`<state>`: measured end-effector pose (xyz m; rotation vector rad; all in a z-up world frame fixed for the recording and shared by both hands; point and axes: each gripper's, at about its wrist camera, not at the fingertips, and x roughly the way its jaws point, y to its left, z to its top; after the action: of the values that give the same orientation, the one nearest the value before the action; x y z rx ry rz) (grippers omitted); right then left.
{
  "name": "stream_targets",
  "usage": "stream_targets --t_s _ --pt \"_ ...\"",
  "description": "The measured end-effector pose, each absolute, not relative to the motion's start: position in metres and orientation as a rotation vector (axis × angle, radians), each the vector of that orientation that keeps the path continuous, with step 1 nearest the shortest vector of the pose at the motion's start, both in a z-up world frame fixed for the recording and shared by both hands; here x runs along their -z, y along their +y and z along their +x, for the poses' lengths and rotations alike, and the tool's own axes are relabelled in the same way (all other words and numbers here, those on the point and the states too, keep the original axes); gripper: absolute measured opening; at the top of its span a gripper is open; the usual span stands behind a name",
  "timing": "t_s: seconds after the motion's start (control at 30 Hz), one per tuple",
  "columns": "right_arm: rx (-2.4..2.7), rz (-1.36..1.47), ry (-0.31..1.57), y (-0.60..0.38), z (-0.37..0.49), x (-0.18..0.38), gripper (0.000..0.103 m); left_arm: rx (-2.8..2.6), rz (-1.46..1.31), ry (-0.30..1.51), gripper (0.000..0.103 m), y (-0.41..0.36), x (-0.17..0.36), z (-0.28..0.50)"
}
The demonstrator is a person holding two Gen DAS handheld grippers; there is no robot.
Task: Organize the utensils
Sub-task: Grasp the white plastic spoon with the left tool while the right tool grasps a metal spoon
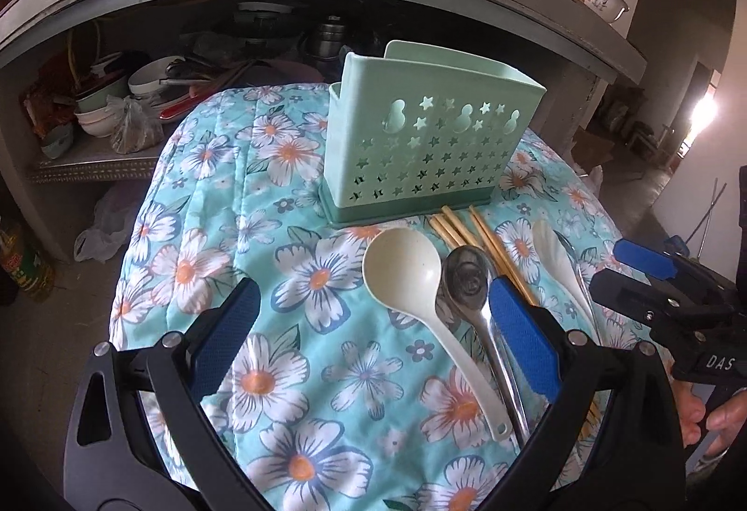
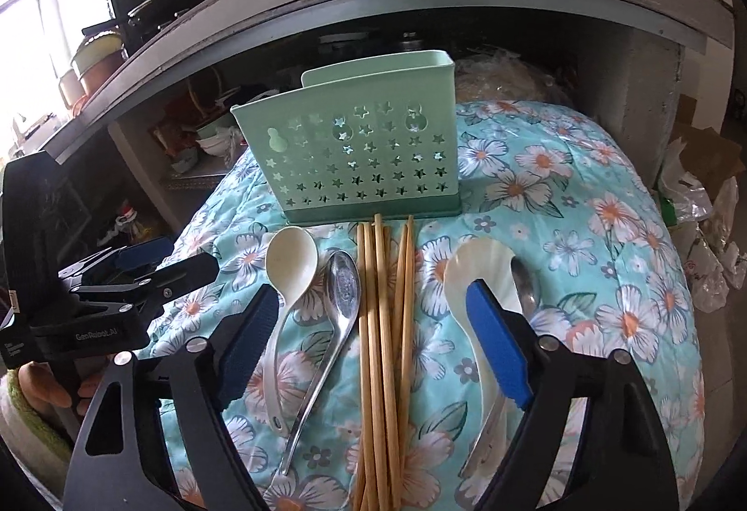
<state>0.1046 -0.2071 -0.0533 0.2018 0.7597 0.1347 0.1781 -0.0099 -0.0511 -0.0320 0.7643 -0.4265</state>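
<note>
Both tongs, left tongs (image 1: pixel 373 324) and right tongs (image 2: pixel 373 333), are hovering wide apart and empty over spoons (image 2: pixel 289 268) and chopsticks (image 2: pixel 380 324) lying in a row on the floral-covered counter (image 2: pixel 583 231), handles nearward for pickup, the green holder (image 2: pixel 355 156) standing just beyond.

White letters "DAS" stand on the black body of the right gripper (image 1: pixel 653 273), seen from the left wrist. "GenRobot.AI" is printed in white on the black body of the left gripper (image 2: pixel 154 261), with smaller lines beneath it too small to read.
</note>
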Motion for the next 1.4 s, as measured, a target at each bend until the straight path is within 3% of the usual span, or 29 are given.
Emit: stream_targets --t_s 0.17,0.3,0.37,0.53,0.9,1.03,1.2,1.4 --pt "-0.243 0.235 0.837 -0.214 0.139 0.064 0.057 0.484 -0.006 0.770 0.095 -0.015 0.054 0.202" --pt "-0.337 0.240 0.913 -0.210 0.164 0.077 0.049 0.537 0.031 0.777 0.094 -0.022 0.060 0.215" --pt "-0.377 0.211 0.942 -0.204 0.174 0.082 0.045 0.569 0.040 0.782 0.079 -0.026 0.063 0.220" --pt "-0.440 0.146 0.983 -0.191 0.196 0.089 0.037 0.649 0.041 0.831 0.062 -0.031 0.073 0.239" --pt "-0.523 0.075 1.080 -0.180 0.225 0.112 0.025 0.746 -0.019 0.971 0.036 -0.031 0.100 0.276" --pt "-0.533 0.060 1.086 -0.180 0.228 0.114 0.022 0.771 -0.003 0.986 0.032 -0.035 0.105 0.275" --pt "-0.544 0.049 1.091 -0.175 0.229 0.116 0.010 0.782 0.010 0.997 0.016 -0.039 0.110 0.271" --pt "-0.528 0.018 1.068 -0.166 0.223 0.113 0.005 0.770 0.017 0.971 0.005 -0.041 0.105 0.265"
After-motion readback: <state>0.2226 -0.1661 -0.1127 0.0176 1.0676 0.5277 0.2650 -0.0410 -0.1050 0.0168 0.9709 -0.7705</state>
